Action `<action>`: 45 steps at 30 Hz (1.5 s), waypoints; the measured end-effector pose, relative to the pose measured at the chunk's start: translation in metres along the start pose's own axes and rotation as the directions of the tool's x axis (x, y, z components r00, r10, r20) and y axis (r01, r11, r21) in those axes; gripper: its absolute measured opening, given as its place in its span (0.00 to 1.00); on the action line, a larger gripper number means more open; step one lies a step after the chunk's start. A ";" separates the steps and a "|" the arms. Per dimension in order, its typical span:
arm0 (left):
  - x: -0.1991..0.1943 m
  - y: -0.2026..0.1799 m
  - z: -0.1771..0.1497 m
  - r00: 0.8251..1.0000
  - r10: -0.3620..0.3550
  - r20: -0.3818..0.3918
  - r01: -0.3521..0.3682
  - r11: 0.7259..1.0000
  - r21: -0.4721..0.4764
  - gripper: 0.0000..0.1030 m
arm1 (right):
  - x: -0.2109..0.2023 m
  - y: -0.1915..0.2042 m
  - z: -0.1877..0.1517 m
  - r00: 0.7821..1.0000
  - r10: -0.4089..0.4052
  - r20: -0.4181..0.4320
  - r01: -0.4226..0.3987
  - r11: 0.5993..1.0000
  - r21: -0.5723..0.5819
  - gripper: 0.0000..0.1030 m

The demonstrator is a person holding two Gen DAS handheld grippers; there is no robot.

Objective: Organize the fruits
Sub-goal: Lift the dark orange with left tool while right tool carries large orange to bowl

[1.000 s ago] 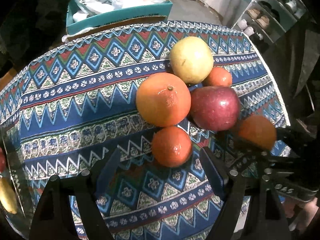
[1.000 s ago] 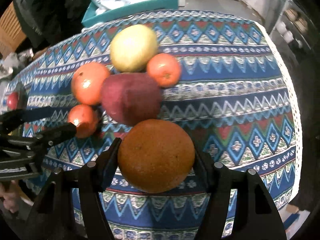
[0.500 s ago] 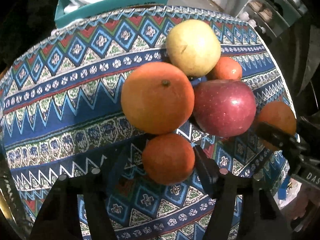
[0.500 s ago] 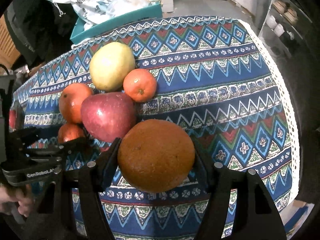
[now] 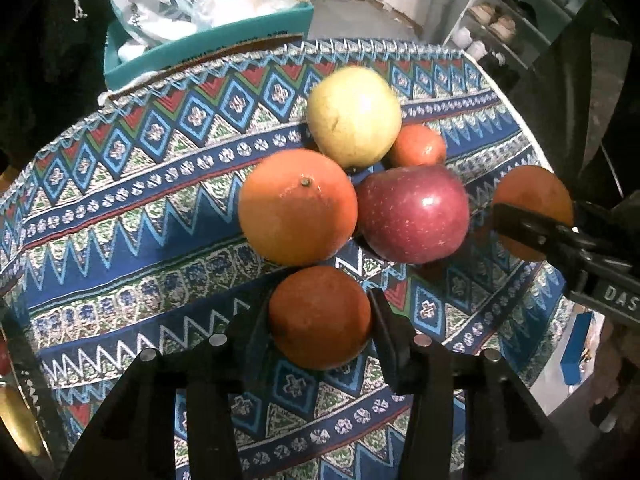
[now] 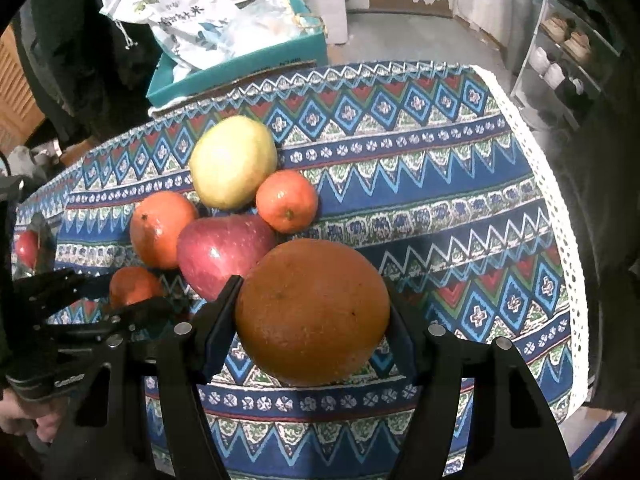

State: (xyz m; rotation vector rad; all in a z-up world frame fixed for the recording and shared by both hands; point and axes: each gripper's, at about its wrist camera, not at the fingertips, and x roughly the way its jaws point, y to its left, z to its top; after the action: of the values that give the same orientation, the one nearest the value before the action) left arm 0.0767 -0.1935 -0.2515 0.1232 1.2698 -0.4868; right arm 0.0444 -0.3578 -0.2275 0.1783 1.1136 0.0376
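On the patterned tablecloth [image 5: 120, 200] lies a cluster of fruit: a yellow-green apple [image 5: 354, 116], a large orange [image 5: 298, 208], a red apple [image 5: 412, 214] and a small tangerine [image 5: 418, 146]. My left gripper [image 5: 318, 304] points steeply down at the near side of the cluster, shut on a small orange [image 5: 320, 320], its pads pressing both sides. From the right wrist view this gripper [image 6: 128, 292] and its small orange [image 6: 134, 286] sit at the lower left. My right gripper [image 6: 312, 304] is shut on a big dull orange [image 6: 312, 312], held just above the cloth right of the red apple [image 6: 224, 252].
A teal box [image 5: 208, 40] stuffed with white bags stands beyond the table's far edge. A shoe shelf [image 6: 568, 52] is at the far right. The cloth's lace edge [image 6: 560, 220] marks the table's right side. A banana [image 5: 16, 420] and a red fruit [image 6: 26, 248] lie at the far left.
The left jaws have closed from wide apart onto the small orange. The right gripper has risen a little with its big orange, so more of the table shows beyond it.
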 end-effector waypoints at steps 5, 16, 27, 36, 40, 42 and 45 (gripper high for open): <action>-0.023 0.008 -0.002 0.999 -0.005 0.039 0.006 1.000 -0.024 0.47 | -0.015 0.008 0.009 0.999 0.013 0.045 -0.013 1.000 -0.006 0.64; -0.084 0.022 -0.005 0.984 0.049 0.173 -0.044 0.998 -0.034 0.47 | -0.059 0.041 0.026 0.985 0.043 0.166 -0.032 0.997 -0.066 0.64; -0.141 0.032 -0.010 0.960 0.060 0.275 -0.045 0.997 -0.060 0.47 | -0.102 0.070 0.033 0.962 0.084 0.259 -0.054 0.991 -0.121 0.64; -0.190 0.041 -0.019 0.923 0.077 0.378 -0.059 0.996 -0.061 0.47 | -0.131 0.100 0.034 0.942 0.120 0.313 -0.064 0.981 -0.184 0.64; -0.206 0.046 -0.026 0.908 0.082 0.410 -0.063 0.996 -0.060 0.47 | -0.139 0.116 0.035 0.936 0.142 0.323 -0.074 0.974 -0.215 0.64; -0.212 0.049 -0.029 0.903 0.082 0.422 -0.062 0.996 -0.060 0.47 | -0.142 0.123 0.035 0.932 0.154 0.328 -0.080 0.970 -0.228 0.64; -0.223 0.053 -0.034 0.891 0.095 0.444 -0.075 0.995 -0.063 0.47 | -0.146 0.135 0.036 0.927 0.176 0.331 -0.094 0.964 -0.249 0.64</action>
State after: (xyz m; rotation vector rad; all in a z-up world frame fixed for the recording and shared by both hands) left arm 0.0223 -0.0712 -0.0627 0.0254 0.8169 -0.3826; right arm 0.0200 -0.2466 -0.0603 0.0512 0.7305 0.2491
